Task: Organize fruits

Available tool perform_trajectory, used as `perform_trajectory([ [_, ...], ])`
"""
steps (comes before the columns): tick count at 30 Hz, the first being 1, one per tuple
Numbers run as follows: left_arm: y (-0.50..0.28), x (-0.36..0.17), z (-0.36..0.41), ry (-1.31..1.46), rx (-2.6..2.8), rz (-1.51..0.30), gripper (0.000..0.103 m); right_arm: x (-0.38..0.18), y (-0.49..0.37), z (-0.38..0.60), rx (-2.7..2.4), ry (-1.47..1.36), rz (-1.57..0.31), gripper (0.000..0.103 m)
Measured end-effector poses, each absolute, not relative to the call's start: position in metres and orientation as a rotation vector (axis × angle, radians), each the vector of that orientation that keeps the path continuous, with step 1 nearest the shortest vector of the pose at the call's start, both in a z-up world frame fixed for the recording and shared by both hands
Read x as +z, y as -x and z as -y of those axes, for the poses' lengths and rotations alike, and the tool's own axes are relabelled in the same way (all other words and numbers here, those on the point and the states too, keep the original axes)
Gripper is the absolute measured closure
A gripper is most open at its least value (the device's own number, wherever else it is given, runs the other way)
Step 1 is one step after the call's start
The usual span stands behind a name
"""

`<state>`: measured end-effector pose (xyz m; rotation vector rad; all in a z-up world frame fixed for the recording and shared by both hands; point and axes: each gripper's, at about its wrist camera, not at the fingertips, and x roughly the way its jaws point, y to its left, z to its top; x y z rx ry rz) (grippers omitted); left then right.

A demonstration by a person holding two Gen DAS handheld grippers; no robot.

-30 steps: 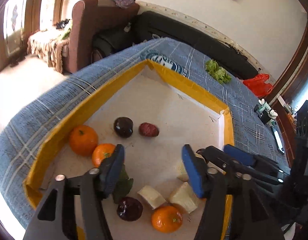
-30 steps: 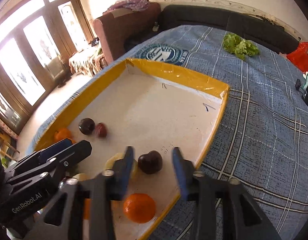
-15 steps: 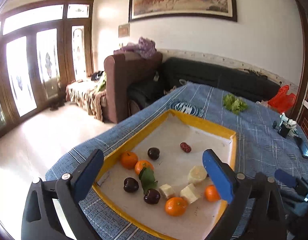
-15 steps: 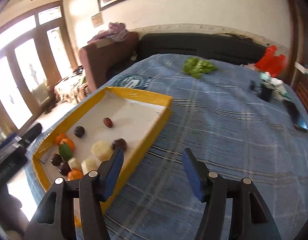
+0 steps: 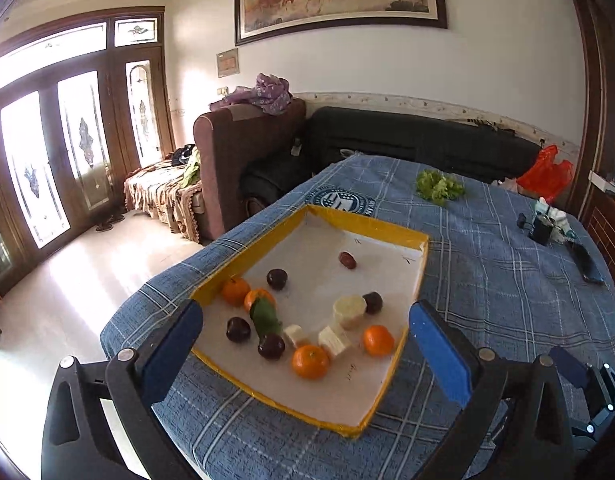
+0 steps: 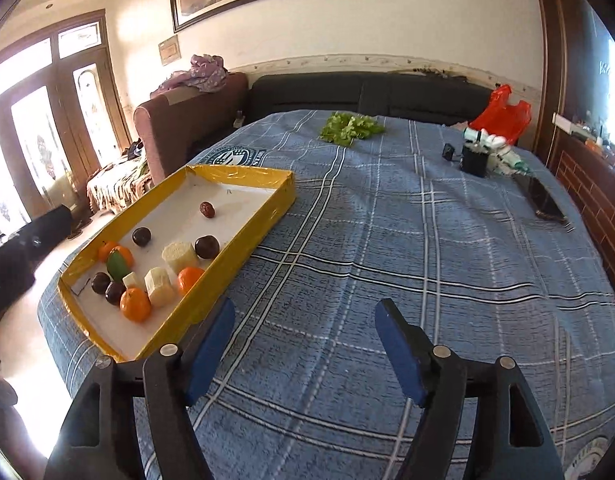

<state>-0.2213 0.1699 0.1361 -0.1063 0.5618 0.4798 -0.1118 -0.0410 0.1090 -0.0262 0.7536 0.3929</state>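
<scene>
Left tongs (image 5: 305,330): wide open, empty, pulled back from the tray (image 5: 363,224) since earlier.
Fruits (image 5: 309,361): in tray by the counter's (image 6: 387,240) left edge.
Right tongs (image 6: 303,340): jaws just opening, empty, now over bare cloth.

Left wrist view: looks forward and down along its fingers from off the tray's (image 5: 359,222) near edge, facing the sofa (image 5: 419,140) wall; tray centred, fairly near. Right wrist view: set above the cloth (image 6: 407,240) right of the tray (image 6: 243,178), same facing; tray at left. Shared: tray, fruit, cloth, lettuce (image 6: 349,126), sofa, doors (image 5: 63,152).
</scene>
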Motion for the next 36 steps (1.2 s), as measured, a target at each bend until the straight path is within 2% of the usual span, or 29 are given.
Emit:
perform_trajectory([
  [6, 0.228, 0.139, -0.164, 0.105, 0.463, -0.566, 0.000, 0.119, 0.127, 0.040, 0.390, 0.056, -0.712, 0.019],
  [12, 0.241, 0.145, -0.165, 0.113, 0.483, -0.525, 0.000, 0.121, 0.135, 0.034, 0.386, 0.082, -0.697, 0.019],
  [15, 0.253, 0.154, -0.163, 0.093, 0.514, -0.452, 0.000, 0.125, 0.138, 0.034, 0.382, 0.081, -0.687, 0.019],
  [20, 0.294, 0.178, -0.154, 0.066, 0.615, -0.233, 0.000, 0.132, 0.145, 0.034, 0.379, 0.073, -0.658, 0.018],
  [24, 0.314, 0.187, -0.152, 0.063, 0.674, -0.149, 0.000, 0.135, 0.150, 0.033, 0.379, 0.073, -0.639, 0.017],
  [36, 0.277, 0.152, -0.170, 0.161, 0.482, -0.459, 0.000, 0.131, 0.156, 0.028, 0.352, 0.111, -0.645, 0.006],
])
